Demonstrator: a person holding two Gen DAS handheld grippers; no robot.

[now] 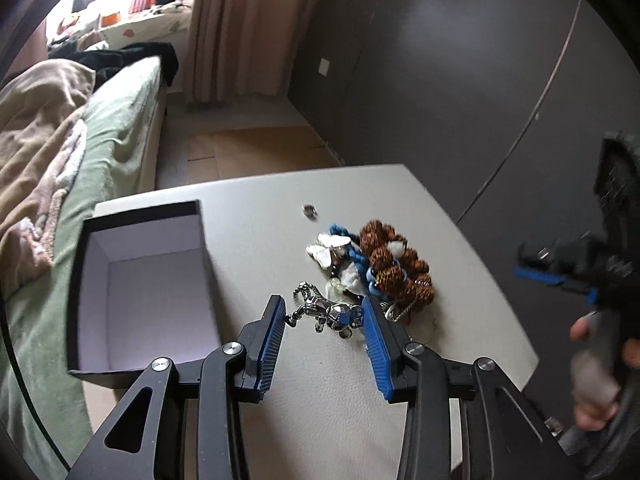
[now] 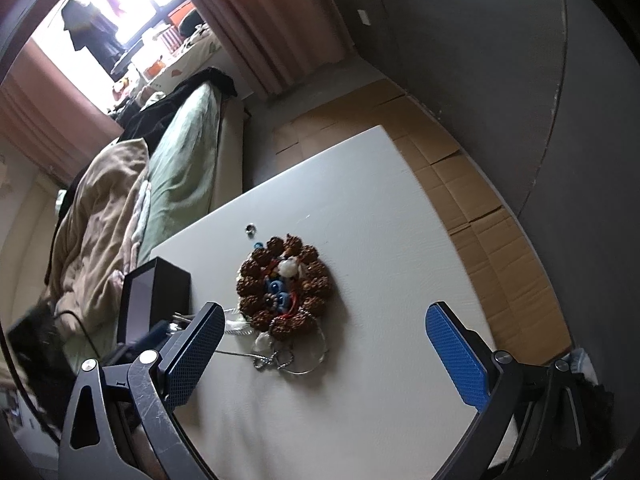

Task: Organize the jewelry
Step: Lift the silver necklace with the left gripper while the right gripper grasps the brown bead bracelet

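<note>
The left gripper point(image 1: 325, 318), spread wide around the silver charm point(image 1: 334, 314), could drag its chain point(image 1: 303, 292) and the tangled bead pile point(image 1: 394, 266) along, while the right gripper point(image 2: 325, 344) hangs agape.

Black claw point(image 1: 324, 312), blue ribbed pads point(image 1: 378, 350)

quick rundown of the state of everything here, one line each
black box: open, empty
left gripper: open, straddling the silver bear charm
silver bear charm: on the table, not gripped
brown bead bracelet: in the jewelry pile
small ring: lying apart from the pile
right gripper: open, empty
</note>
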